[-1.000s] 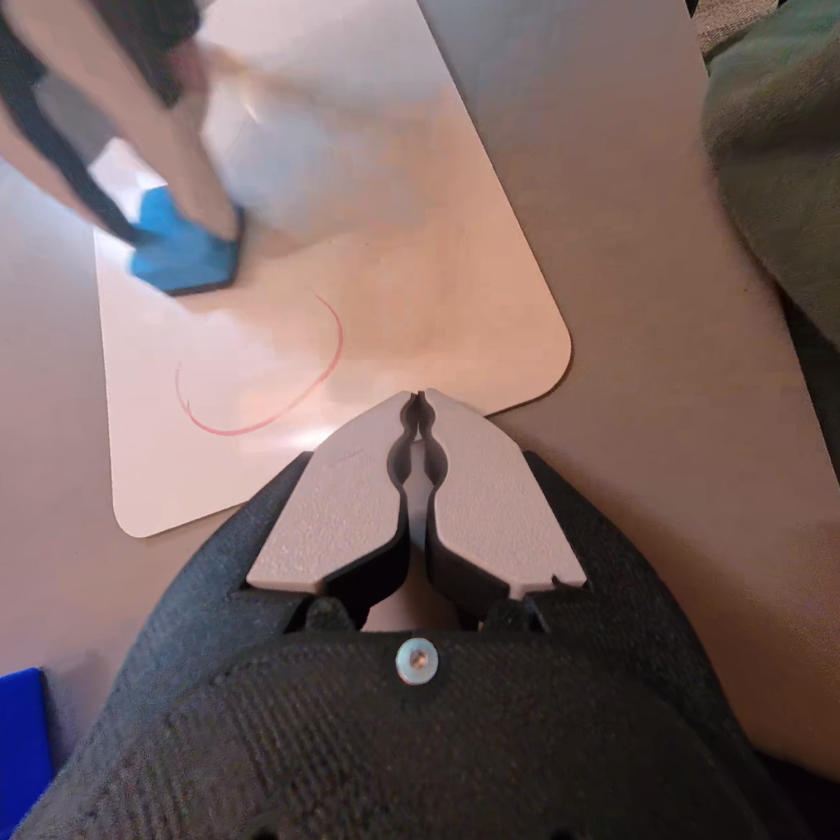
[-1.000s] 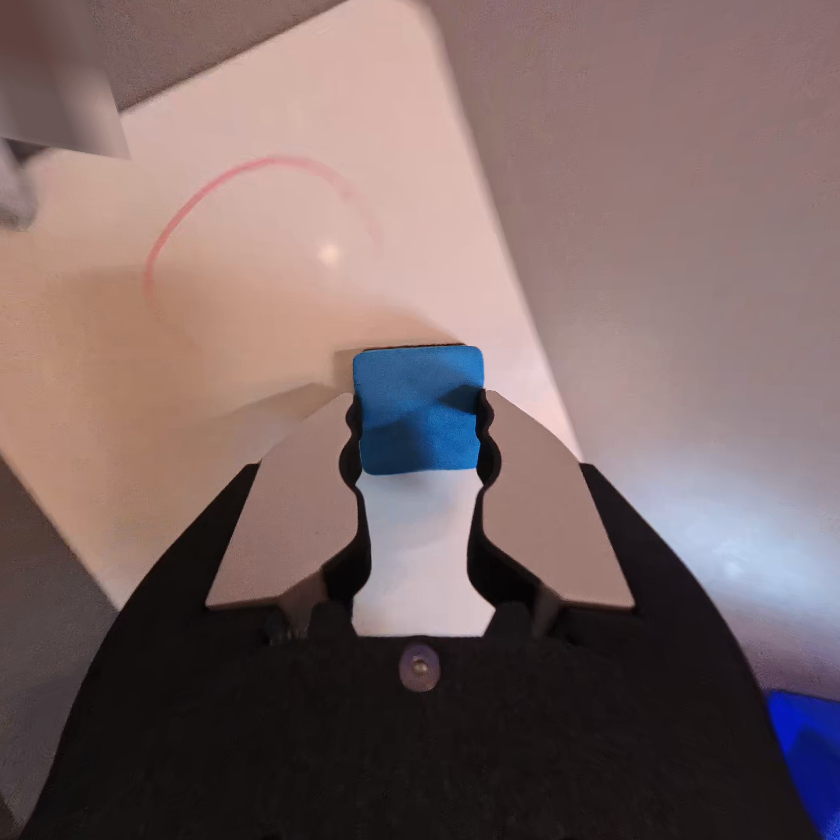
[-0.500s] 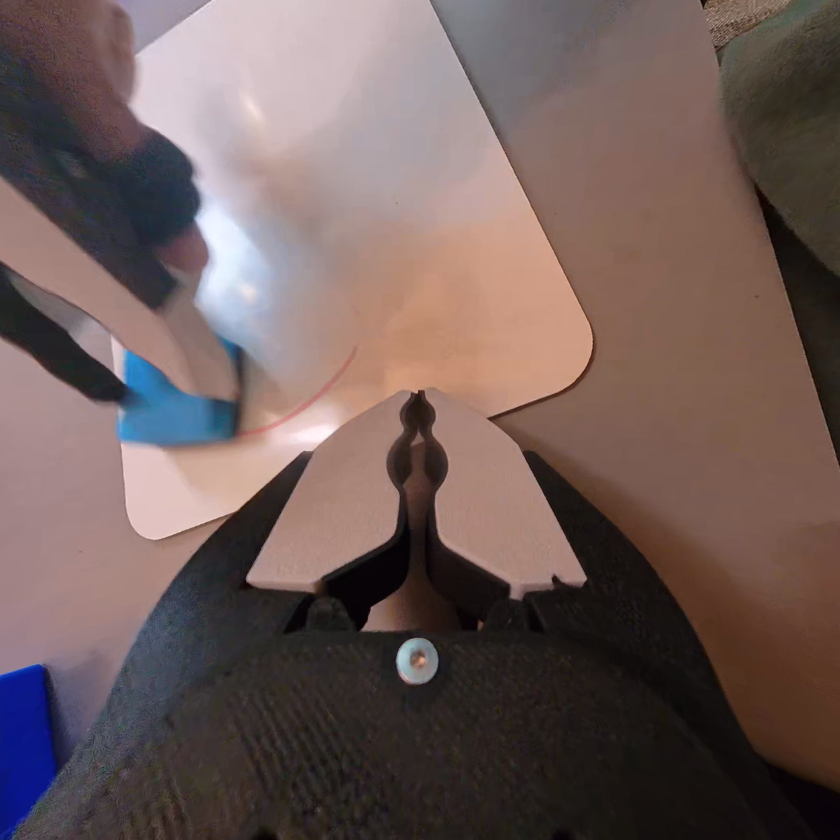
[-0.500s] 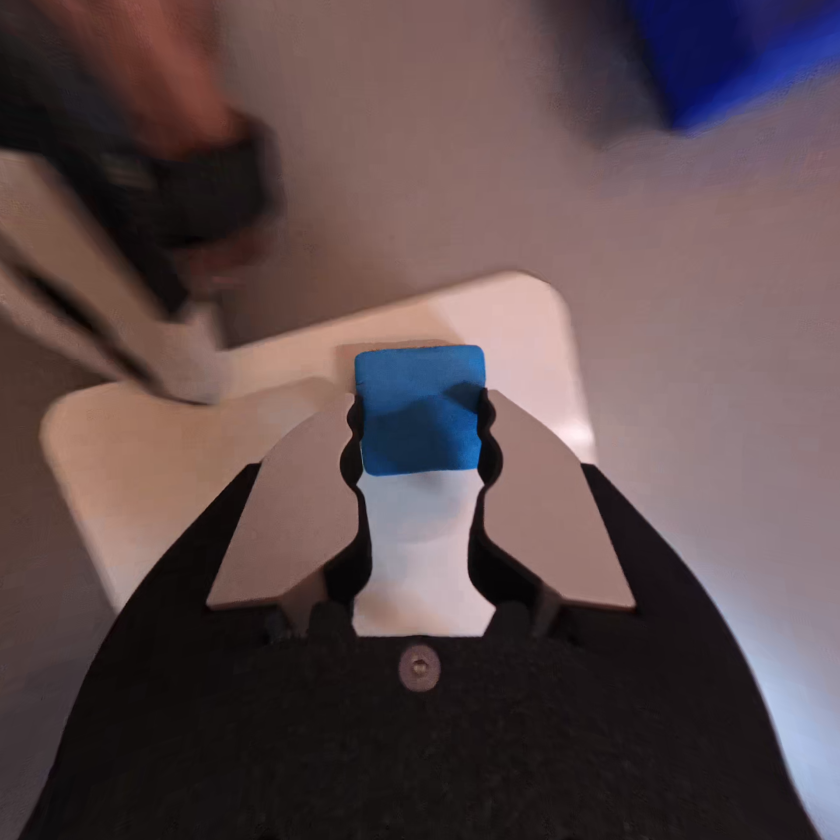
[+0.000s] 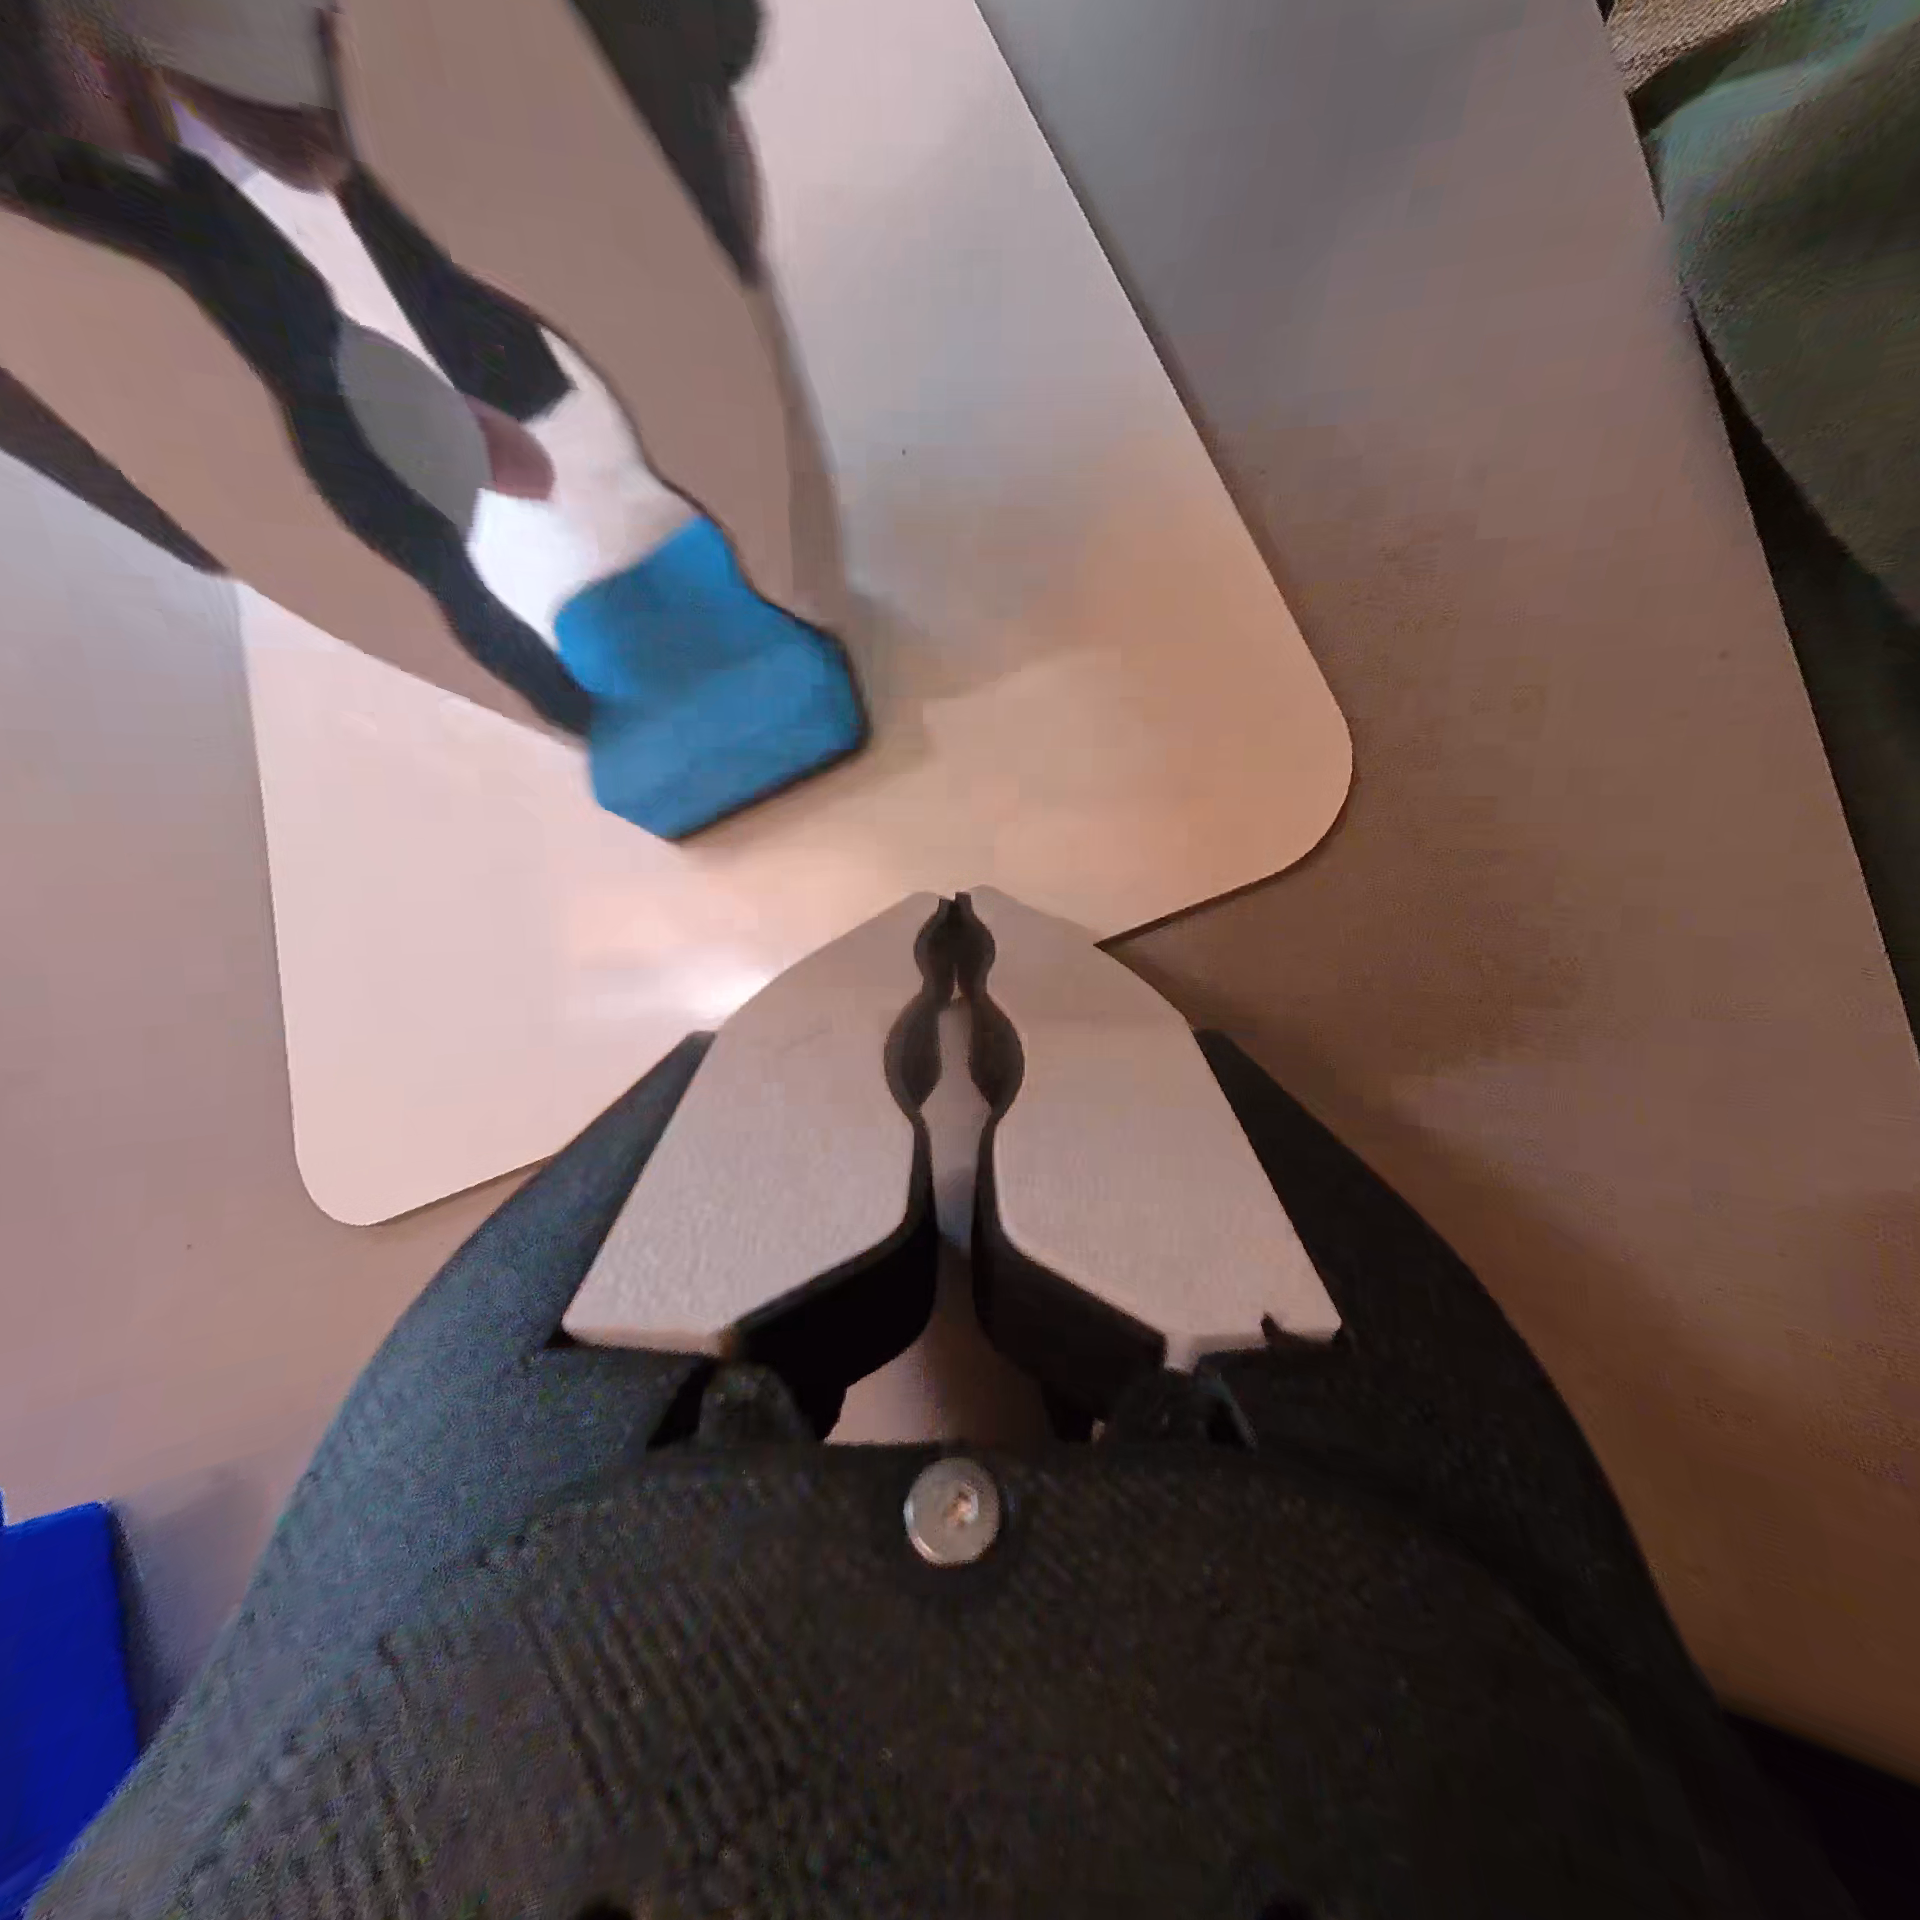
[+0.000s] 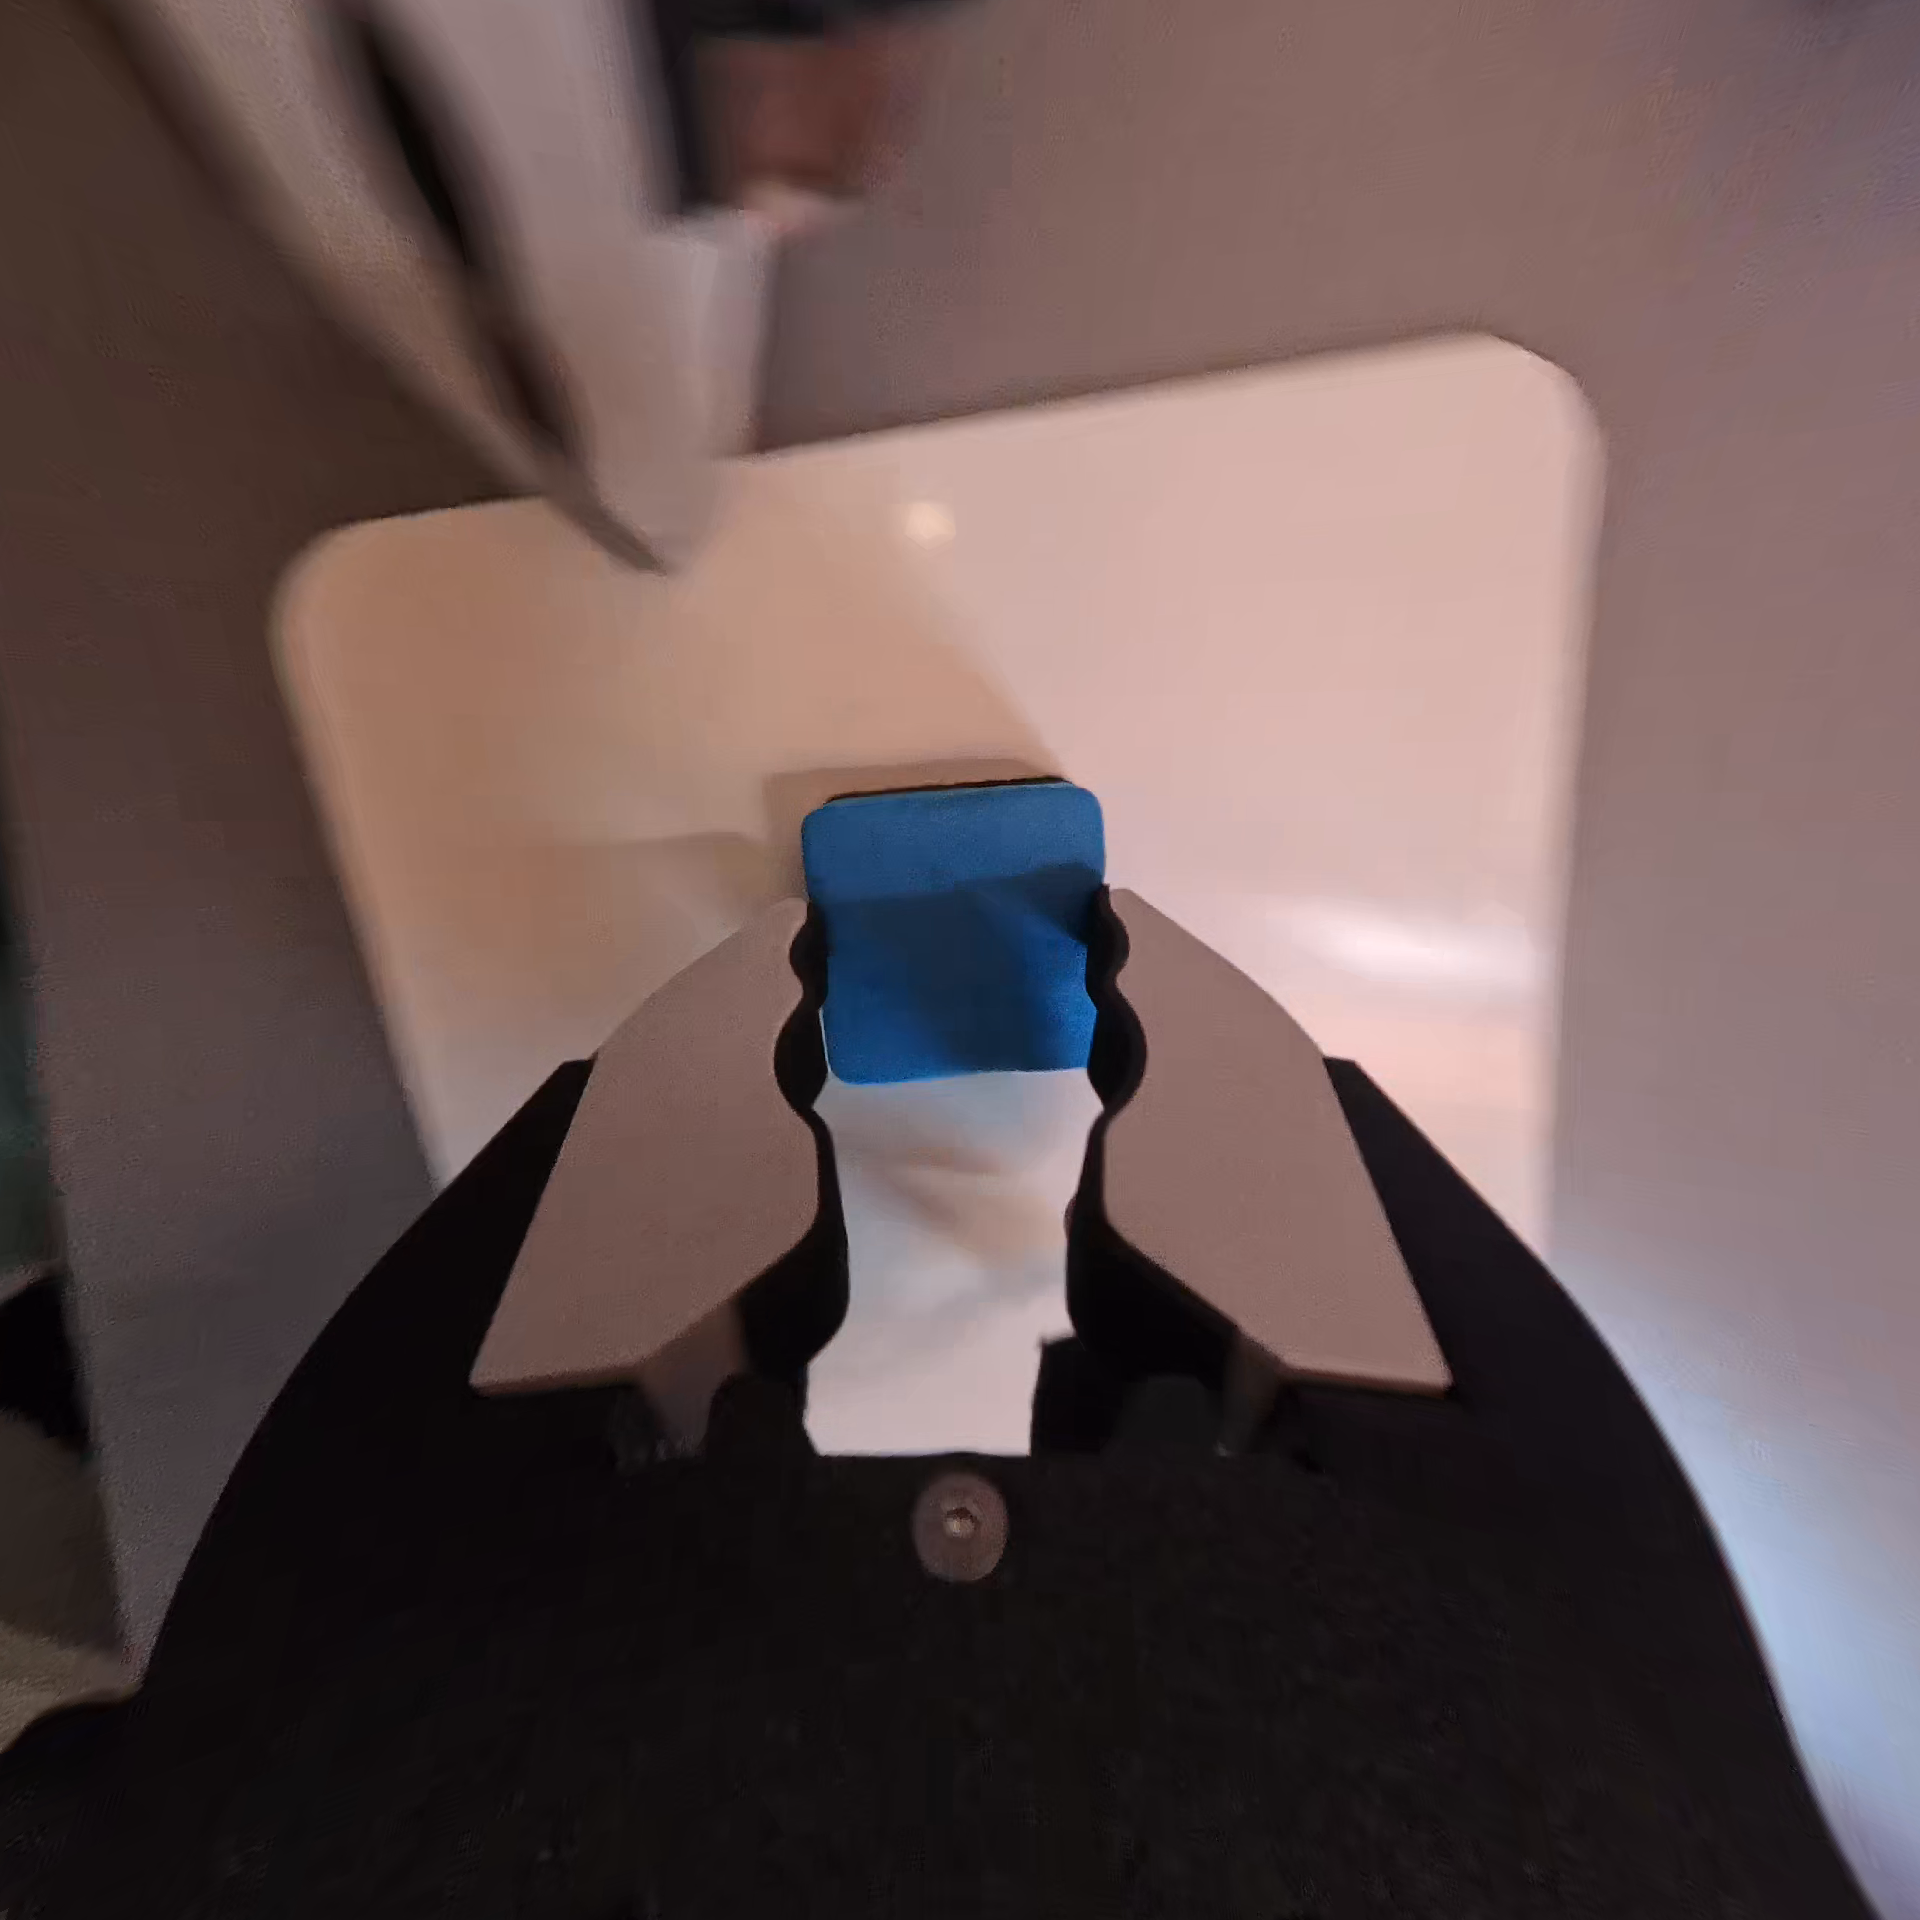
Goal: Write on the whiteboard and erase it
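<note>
A white whiteboard (image 5: 1039, 582) with rounded corners lies flat on the table; it also shows in the right wrist view (image 6: 1247, 644). No red mark shows on it. My right gripper (image 6: 954, 914) is shut on a blue eraser (image 6: 951, 925) and presses it on the board; in the left wrist view the eraser (image 5: 717, 717) sits near the board's middle with the right gripper's fingers (image 5: 416, 499) above it. My left gripper (image 5: 954, 904) is shut and empty, its tips resting at the board's near edge. In the right wrist view the left gripper (image 6: 623, 395) is a blur at the board's far edge.
The board lies on a pale table (image 5: 1558, 935). A blue object (image 5: 52, 1683) sits at the lower left of the left wrist view. A dark green cloth (image 5: 1818, 312) lies at the table's right edge. Spacing between my two grippers at the tips: around 8 cm. From the right gripper's tips to the blue object (image 5: 52, 1683) is close to 20 cm.
The right gripper swept the eraser over the board, down to its left corner and then back toward the middle. The red curved line is gone. The left gripper stayed shut at the near edge.
</note>
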Demonstrator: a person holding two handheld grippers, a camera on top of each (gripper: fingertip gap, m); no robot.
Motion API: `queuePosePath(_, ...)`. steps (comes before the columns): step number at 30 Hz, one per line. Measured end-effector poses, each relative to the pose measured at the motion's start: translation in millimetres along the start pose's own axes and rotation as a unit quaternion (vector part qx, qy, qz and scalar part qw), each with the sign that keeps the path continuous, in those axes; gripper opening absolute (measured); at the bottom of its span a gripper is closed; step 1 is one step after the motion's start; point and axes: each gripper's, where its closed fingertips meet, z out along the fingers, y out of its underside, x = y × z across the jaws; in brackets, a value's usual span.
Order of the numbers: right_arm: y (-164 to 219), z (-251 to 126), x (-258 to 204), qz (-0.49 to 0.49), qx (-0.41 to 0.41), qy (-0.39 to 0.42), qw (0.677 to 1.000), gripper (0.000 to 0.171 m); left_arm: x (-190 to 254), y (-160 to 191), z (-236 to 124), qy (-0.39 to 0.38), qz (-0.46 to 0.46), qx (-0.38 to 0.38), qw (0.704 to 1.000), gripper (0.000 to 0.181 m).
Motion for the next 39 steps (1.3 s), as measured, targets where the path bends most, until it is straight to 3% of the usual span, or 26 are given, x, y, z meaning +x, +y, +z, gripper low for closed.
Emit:
queuePosePath(2,4.3,-2.7,53.5,0.048,0.000,0.057,0.997,0.049,-0.2,-0.3,0.3,0.002,-0.002,-0.001,1.000,0.000)
queuePosePath(4,-15.5,3.6,78.0,0.077,0.031,0.070,0.994,0.049,-0.6,-0.5,0.6,-0.001,-0.004,-0.001,1.000,0.000)
queuePosePath(7,-34.8,12.7,14.4,-0.004,0.040,0.028,0.999,0.049,-0.4,-0.3,0.6,-0.004,-0.002,-0.002,1.000,0.000)
queuePosePath(9,-16.3,7.3,-23.9,-0.039,0.027,0.009,0.999,0.049,0.6,-0.9,0.8,0.001,-0.003,-0.001,1.000,0.000)
queuePosePath(11,12.2,-3.3,-12.0,0.003,0.016,0.018,1.000,0.049,1.2,-1.5,1.1,0.001,-0.001,-0.002,1.000,0.000)
queuePosePath(13,27.7,-10.2,33.9,0.068,0.009,0.063,0.996,0.049,1.5,-1.7,1.1,0.000,0.001,-0.004,1.000,0.000)
queuePosePath(15,8.5,-4.0,54.8,0.093,0.024,0.081,0.992,0.049,1.4,-2.0,1.4,-0.003,-0.001,-0.005,1.000,0.000)
queuePosePath(18,-30.8,11.8,3.5,0.007,0.038,0.045,0.998,0.049,1.1,-2.1,1.5,-0.003,-0.003,-0.005,1.000,0.000)
queuePosePath(20,-17.4,8.5,-38.8,-0.031,0.021,0.020,0.999,0.049,1.3,-2.0,1.3,-0.003,-0.002,-0.005,1.000,0.000)
queuePosePath(22,12.1,-1.8,-47.7,-0.005,0.024,0.020,0.999,0.049,1.6,-1.8,0.8,-0.007,0.002,-0.005,1.000,0.000)
queuePosePath(26,70.7,-28.8,22.3,0.117,0.011,0.164,0.979,0.049,0.7,-3.2,1.8,-0.005,-0.006,-0.001,1.000,0.000)
queuePosePath(32,69.0,-69.2,67.9,0.125,0.072,0.372,0.917,0.050,-21.2,-22.0,-11.7,-0.007,-0.116,0.110,0.987,0.000)
queuePosePath(39,103.0,-83.9,91.5,0.139,0.063,0.437,0.886,0.050,-73.0,-26.8,-26.6,-0.066,-0.206,0.168,0.962,0.000)
